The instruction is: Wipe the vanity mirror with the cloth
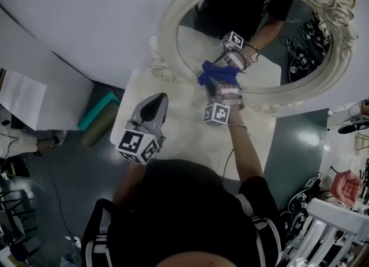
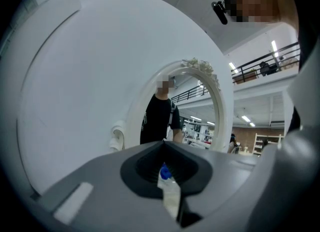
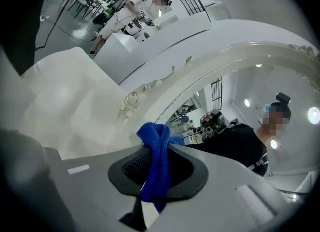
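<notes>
An oval vanity mirror [image 1: 282,41] in an ornate white frame [image 1: 170,15] stands at the back of a white table [image 1: 173,130]. My right gripper [image 1: 219,84] is shut on a bunched blue cloth [image 1: 218,74], which it holds against the lower left of the glass. In the right gripper view the cloth [image 3: 158,162] hangs between the jaws, with the mirror [image 3: 240,105] just ahead. My left gripper [image 1: 158,102] hovers over the table to the left, jaws together and holding nothing. It faces the mirror [image 2: 196,118] from farther back.
The glass shows the right gripper's reflection [image 1: 233,43] and the person. A white panel stands behind the mirror. On the dark floor, a teal box [image 1: 98,110] lies left of the table. A white chair [image 1: 337,225] is at the bottom right.
</notes>
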{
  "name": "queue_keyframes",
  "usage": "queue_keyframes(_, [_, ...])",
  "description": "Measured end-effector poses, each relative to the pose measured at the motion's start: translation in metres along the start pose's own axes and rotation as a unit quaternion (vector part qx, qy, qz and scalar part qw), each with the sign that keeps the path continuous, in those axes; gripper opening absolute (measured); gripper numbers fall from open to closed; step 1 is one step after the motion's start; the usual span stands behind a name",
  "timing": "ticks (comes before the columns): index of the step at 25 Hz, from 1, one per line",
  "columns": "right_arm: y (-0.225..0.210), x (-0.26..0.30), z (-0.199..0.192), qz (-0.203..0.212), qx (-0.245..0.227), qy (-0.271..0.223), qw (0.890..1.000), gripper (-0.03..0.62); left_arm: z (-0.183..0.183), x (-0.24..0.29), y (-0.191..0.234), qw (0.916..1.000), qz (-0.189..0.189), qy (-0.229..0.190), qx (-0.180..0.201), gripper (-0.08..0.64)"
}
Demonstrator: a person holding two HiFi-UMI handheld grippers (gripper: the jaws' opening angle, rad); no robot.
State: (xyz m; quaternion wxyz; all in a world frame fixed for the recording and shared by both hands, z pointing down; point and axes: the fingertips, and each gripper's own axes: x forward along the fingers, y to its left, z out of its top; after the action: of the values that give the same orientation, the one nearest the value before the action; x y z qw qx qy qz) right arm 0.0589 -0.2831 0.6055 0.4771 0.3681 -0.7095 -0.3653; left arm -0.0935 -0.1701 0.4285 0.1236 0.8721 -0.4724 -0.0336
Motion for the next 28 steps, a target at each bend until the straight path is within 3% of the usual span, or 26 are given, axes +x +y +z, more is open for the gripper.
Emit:
queue_keyframes(6, [0.019,-0.008,-0.033,0.041,0.019,0.017,0.999,0.060,-0.003,-0.001,-0.004,1.0000,0.001,0.006,0.003,0.011])
queue_keyframes(16, [0.045,-0.016,-0.080,0.063,0.049,0.042,0.996,0.059,-0.004,0.003,-0.008,1.0000,-0.006,0.007,0.003,0.011])
queue_keyframes(18, [0.041,-0.018,-0.077,0.050,0.053,0.030,0.997,0.060,-0.004,0.005,-0.012,0.9999,-0.012,0.007,0.003,0.011])
queue_keyframes(21, [0.020,-0.037,-0.064,-0.015,0.084,-0.025,0.996,0.060,-0.004,0.010,-0.018,0.9998,-0.021,0.006,0.003,0.011])
queue_keyframes(23, [-0.002,-0.056,-0.053,-0.067,0.129,-0.063,0.987,0.061,-0.004,0.012,-0.020,0.9996,-0.026,0.006,0.002,0.011])
queue_keyframes(25, [-0.030,-0.079,-0.044,-0.114,0.201,-0.092,0.969,0.061,-0.003,0.015,-0.021,0.9995,-0.030,0.006,0.003,0.011])
queue_keyframes(26, [-0.045,-0.091,-0.041,-0.136,0.246,-0.106,0.954,0.060,-0.003,0.016,-0.022,0.9994,-0.033,0.006,0.003,0.011])
queue_keyframes(28, [-0.075,-0.116,-0.039,-0.178,0.347,-0.138,0.910,0.061,-0.001,0.019,-0.024,0.9992,-0.040,0.005,0.004,0.011])
